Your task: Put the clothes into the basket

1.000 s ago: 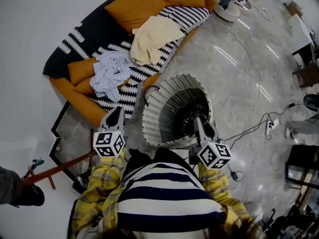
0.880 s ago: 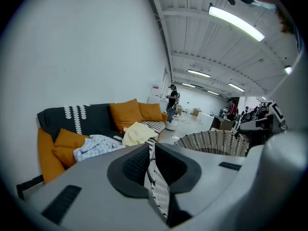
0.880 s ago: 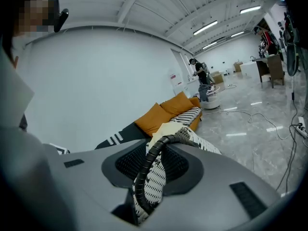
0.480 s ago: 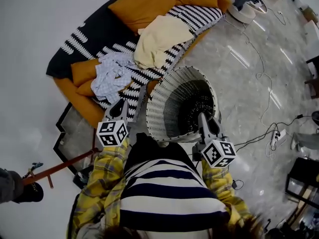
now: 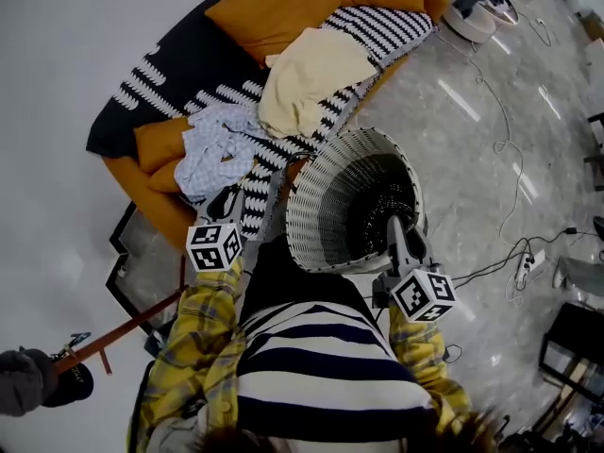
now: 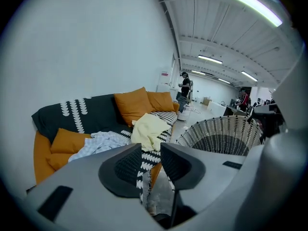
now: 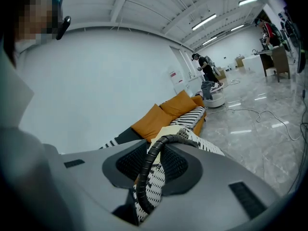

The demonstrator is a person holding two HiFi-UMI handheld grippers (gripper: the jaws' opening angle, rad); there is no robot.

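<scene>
Clamping the rim of the white-and-black woven basket (image 5: pixel 302 217) with the right hand-held gripper (image 5: pixel 396 225). Just opening the empty left hand-held gripper (image 5: pixel 226 199); next, probably reaching the crumpled pale-blue checked shirt (image 5: pixel 213 149) on the orange sofa (image 5: pixel 269 12) and pinching.

On the sofa (image 5: pixel 170 64) lie one yellow garment (image 5: pixel 307 78), one pale blue garment (image 5: pixel 215 149) and three orange cushions (image 5: pixel 274 8); beside the sofa stands one basket (image 5: pixel 311 225).

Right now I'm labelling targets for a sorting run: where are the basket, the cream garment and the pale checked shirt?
basket (image 5: pixel 308 211), head view, on its woven left wall.
cream garment (image 5: pixel 307 81), head view, middle of the cloth.
pale checked shirt (image 5: pixel 218 149), head view, middle of the crumpled cloth.
</scene>
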